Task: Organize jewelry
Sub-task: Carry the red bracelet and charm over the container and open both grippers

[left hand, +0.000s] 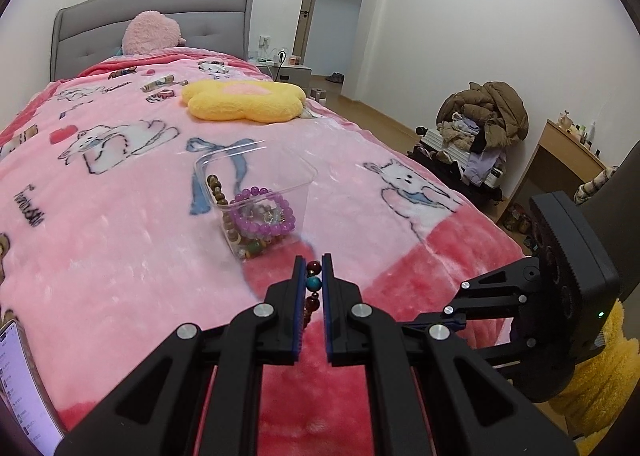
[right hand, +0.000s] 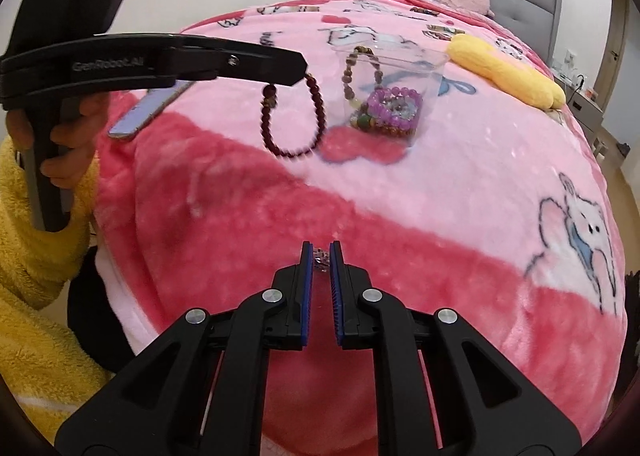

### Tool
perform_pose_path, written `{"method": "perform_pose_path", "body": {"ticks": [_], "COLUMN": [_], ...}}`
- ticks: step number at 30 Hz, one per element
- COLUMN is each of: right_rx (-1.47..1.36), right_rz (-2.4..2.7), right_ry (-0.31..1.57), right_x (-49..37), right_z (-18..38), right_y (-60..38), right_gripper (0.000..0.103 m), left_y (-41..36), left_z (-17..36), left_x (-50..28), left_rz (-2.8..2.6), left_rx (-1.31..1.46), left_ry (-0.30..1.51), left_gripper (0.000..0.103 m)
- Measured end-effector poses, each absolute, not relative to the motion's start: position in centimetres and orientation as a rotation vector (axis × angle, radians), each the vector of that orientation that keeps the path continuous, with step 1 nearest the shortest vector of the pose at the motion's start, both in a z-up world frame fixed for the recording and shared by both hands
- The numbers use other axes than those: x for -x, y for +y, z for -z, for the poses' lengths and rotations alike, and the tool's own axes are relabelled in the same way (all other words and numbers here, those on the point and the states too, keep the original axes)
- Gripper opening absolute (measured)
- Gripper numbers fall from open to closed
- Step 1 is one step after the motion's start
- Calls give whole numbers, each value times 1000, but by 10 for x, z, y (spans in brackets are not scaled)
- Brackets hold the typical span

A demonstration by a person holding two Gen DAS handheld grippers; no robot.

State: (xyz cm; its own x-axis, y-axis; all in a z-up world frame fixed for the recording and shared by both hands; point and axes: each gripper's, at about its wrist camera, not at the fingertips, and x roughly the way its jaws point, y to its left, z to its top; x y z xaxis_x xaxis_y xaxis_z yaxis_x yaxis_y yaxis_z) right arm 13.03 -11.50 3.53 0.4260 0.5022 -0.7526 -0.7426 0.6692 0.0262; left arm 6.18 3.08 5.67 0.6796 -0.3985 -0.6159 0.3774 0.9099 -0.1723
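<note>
**Dark red bracelet held above the bed, another small piece pinched lower down**

Over the pink cartoon-print blanket [right hand: 460, 184], your left gripper [left hand: 314, 276] has its two fingers nearly closed on a dark red bead bracelet [right hand: 294, 120]. In the left wrist view the pinched stretch shows a maroon bead, a turquoise bead just below it, and more brownish-red beads running down between the blue pads. From the right wrist view the rest of the bracelet hangs free as an open loop of small round dark red beads, off the blanket, just left of the clear plastic box [right hand: 394, 68].

Your left gripper reaches out roughly level, fingers pointing toward the box; your hand [right hand: 60, 136] in a yellow fleece sleeve grips its handle. Your right gripper [right hand: 320, 256] sits low, near the red band of the blanket, its fingers drawn close together on a small silvery, glittering item [right hand: 321, 258]; too little of it shows to say what it is.

The clear box stands upright and lidless on the blanket. Inside lie a purple bead bracelet [left hand: 266, 212] on top, pale and greenish beads beneath it, and a brown bead strand [left hand: 218, 192] that climbs up and over the box wall.

A phone [right hand: 150, 108] lies on the blanket to the left of the hanging bracelet. Farther up the bed rests a yellow flower cushion [left hand: 244, 100].
</note>
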Motion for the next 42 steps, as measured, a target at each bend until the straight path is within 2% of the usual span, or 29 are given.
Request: {"method": "perform_pose_path", "body": {"ticks": [12, 28, 35, 42], "right_rx": [322, 209, 188, 215], "right_rz": [-793, -769, -738, -703], "right_ry": [772, 567, 593, 670], "right_x": [-131, -185, -226, -258], "right_z": [-44, -125, -136, -117], "right_y": [-117, -105, -92, -76], "right_gripper": [6, 6, 6, 6], "left_y": [33, 50, 55, 61], "left_z": [-60, -115, -117, -92], "left_x": [-62, -101, -132, -164], "left_rz": [433, 413, 392, 377], "left_rx": [42, 154, 201, 249], "left_ry": [684, 558, 565, 626], "left_gripper": [7, 7, 7, 7]}}
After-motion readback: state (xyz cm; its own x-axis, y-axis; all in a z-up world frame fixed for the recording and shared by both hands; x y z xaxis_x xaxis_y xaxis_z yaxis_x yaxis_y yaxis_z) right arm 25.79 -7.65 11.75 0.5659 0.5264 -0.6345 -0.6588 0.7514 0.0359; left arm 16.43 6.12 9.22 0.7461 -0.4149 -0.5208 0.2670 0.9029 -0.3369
